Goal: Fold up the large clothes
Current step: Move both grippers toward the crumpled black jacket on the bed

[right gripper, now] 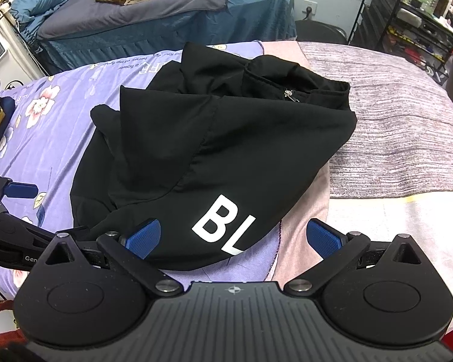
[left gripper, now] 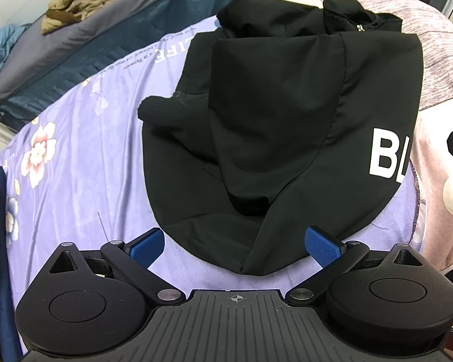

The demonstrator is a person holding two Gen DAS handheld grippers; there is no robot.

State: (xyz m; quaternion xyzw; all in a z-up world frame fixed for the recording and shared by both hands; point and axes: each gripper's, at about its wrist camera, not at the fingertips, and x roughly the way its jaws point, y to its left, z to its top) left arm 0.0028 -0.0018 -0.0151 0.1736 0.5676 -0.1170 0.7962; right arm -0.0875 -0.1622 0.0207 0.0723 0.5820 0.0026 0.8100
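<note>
My left gripper (left gripper: 234,246) hangs with its blue ribbed pads spread wide and nothing between them, and my right gripper (right gripper: 234,239) is just as released and empty. The black zip-front jacket of smooth fabric with white block letters (left gripper: 271,126) lies straight ahead of both, partly folded into a bundle on the lilac flower-printed bedsheet (left gripper: 84,138), its right side running onto the grey-pink striped blanket (right gripper: 392,114).

The jacket's long axis runs away from me: its rounded hem edge is nearest, the collar and zipper pull (right gripper: 290,95) farthest. From my left gripper, the hem's lowest fold sits just in front, between the pads and slightly right of centre. From my right gripper, the lettered corner lies just ahead and left of centre, with that gripper's left pad over the cloth.

Both sit about equally near the hem, so I judge the next fold is a two-handed lift of this near edge toward the collar.
</note>
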